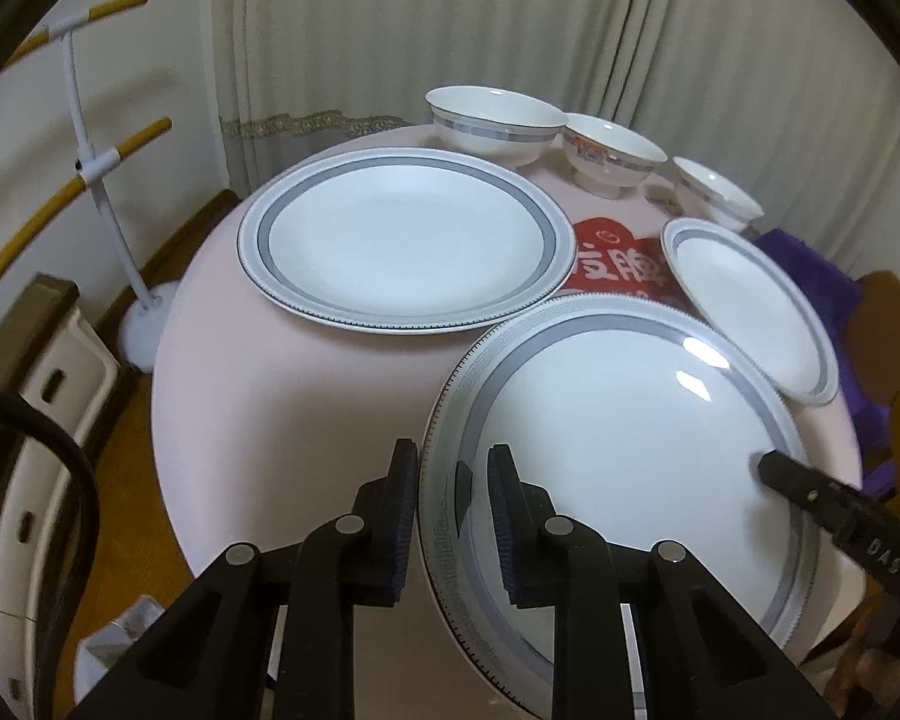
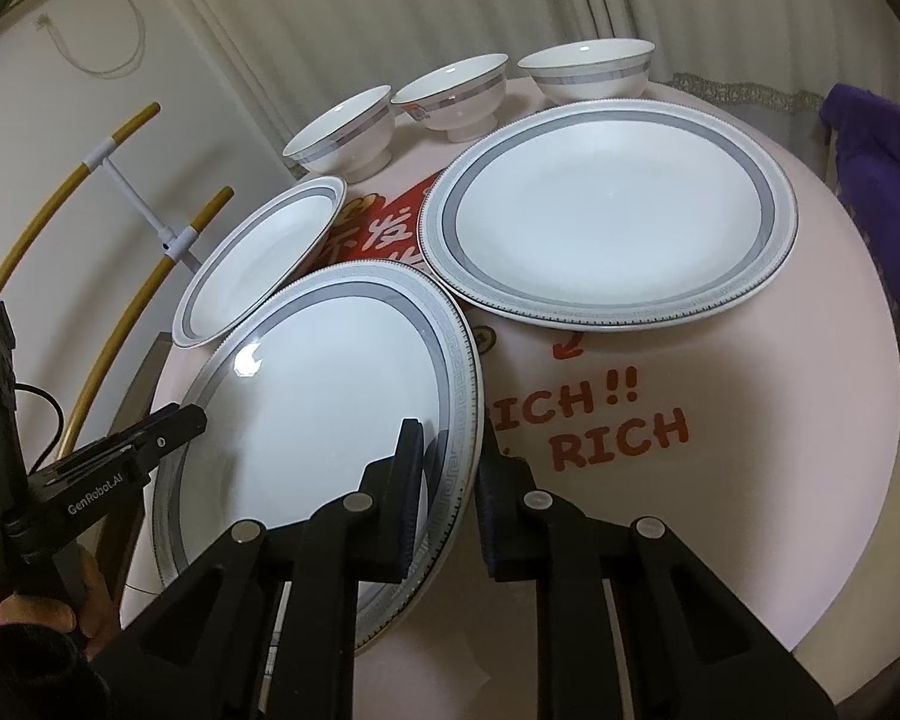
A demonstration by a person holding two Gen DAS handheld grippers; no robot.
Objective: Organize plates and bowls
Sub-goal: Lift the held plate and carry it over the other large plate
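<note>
Plates and bowls sit empty on the table point(image 1: 258, 396). Both grippers, left point(image 1: 453, 480) and right point(image 2: 447, 456), clamp opposite rims of the near plate point(image 1: 618, 438), lower right in the left view.

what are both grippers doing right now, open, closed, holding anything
left gripper: closed on the rim of the near grey-banded white ceramic plate.
right gripper: closed on the opposite rim of that plate.
</note>
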